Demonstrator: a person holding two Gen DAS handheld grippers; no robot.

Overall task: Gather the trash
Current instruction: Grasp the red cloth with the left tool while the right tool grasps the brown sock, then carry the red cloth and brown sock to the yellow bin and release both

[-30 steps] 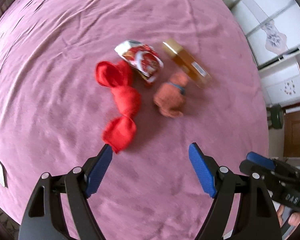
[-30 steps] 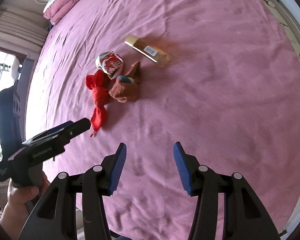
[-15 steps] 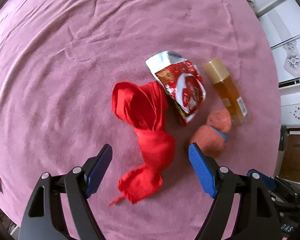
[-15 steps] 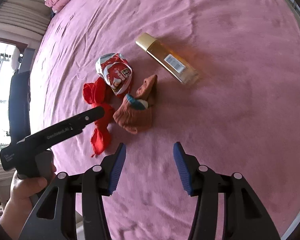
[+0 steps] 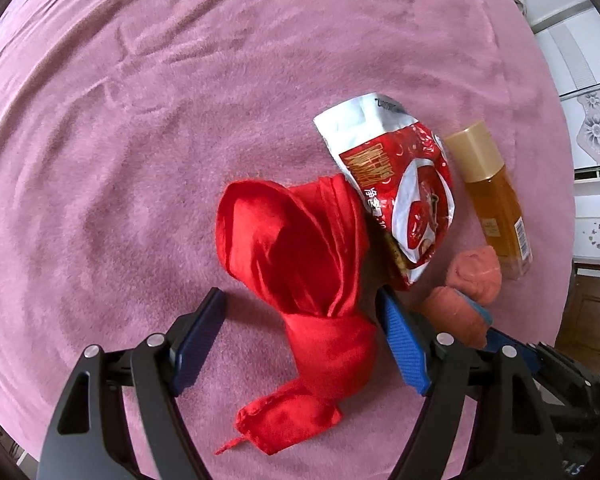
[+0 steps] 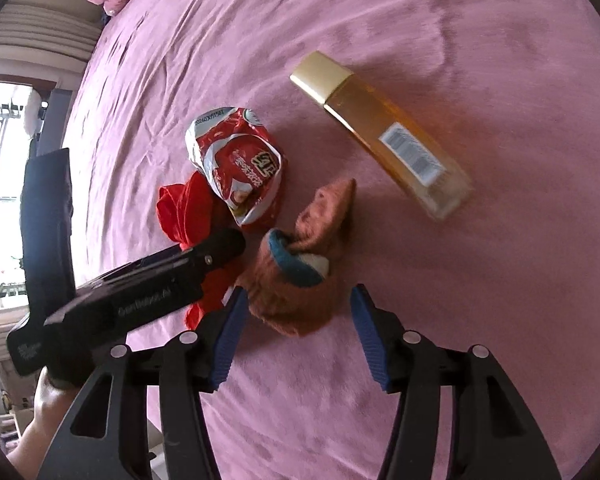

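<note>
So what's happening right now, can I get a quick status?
Left tool open, straddling the red cloth. Right tool open around the orange sock. Snack wrapper and amber bottle untouched on the pink bedspread.

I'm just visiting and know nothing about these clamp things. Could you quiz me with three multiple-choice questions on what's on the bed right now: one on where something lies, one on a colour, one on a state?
1. What lies between the open fingers of the left gripper?
A. red cloth
B. amber bottle
C. a pillow

2. What colour is the bottle's cap?
A. blue
B. gold
C. black

3. How does the right gripper stand?
A. shut on the bottle
B. shut on the snack wrapper
C. open around the orange sock

Answers: A, the cloth runs between the blue pads; B, the square cap is gold; C, its pads flank the sock with gaps.
</note>
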